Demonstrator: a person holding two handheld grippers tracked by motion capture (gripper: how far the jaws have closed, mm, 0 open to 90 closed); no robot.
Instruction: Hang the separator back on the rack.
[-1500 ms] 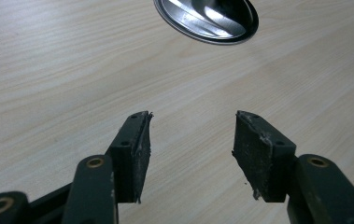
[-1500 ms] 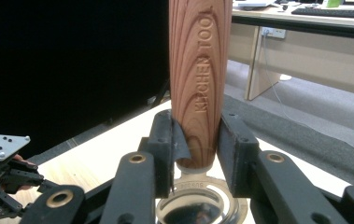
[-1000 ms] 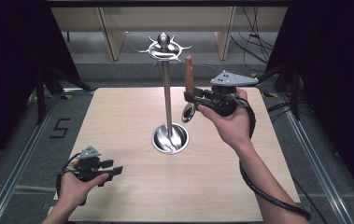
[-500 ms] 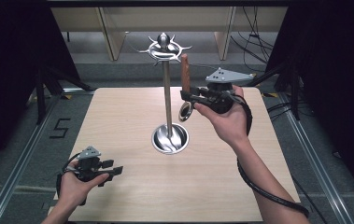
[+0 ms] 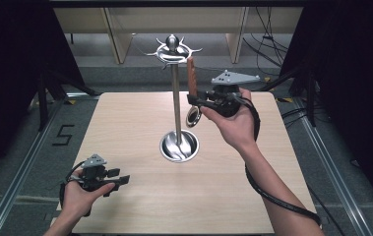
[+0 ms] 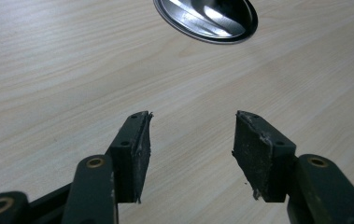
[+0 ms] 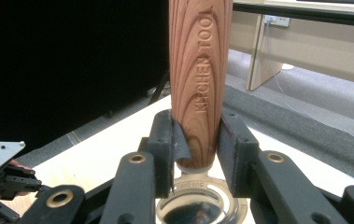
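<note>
Wooden-handled utensil (image 7: 200, 84) is held upright, long axis vertical, handle up, metal end below fingers (image 7: 233, 149) of right gripper (image 5: 197, 101), closed on handle. Left gripper (image 6: 191, 154) is held wide open, empty.

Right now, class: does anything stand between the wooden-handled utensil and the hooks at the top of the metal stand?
Nothing visible does. The right gripper holds the utensil upright beside the stand, just below its hooks, with open air between.
</note>
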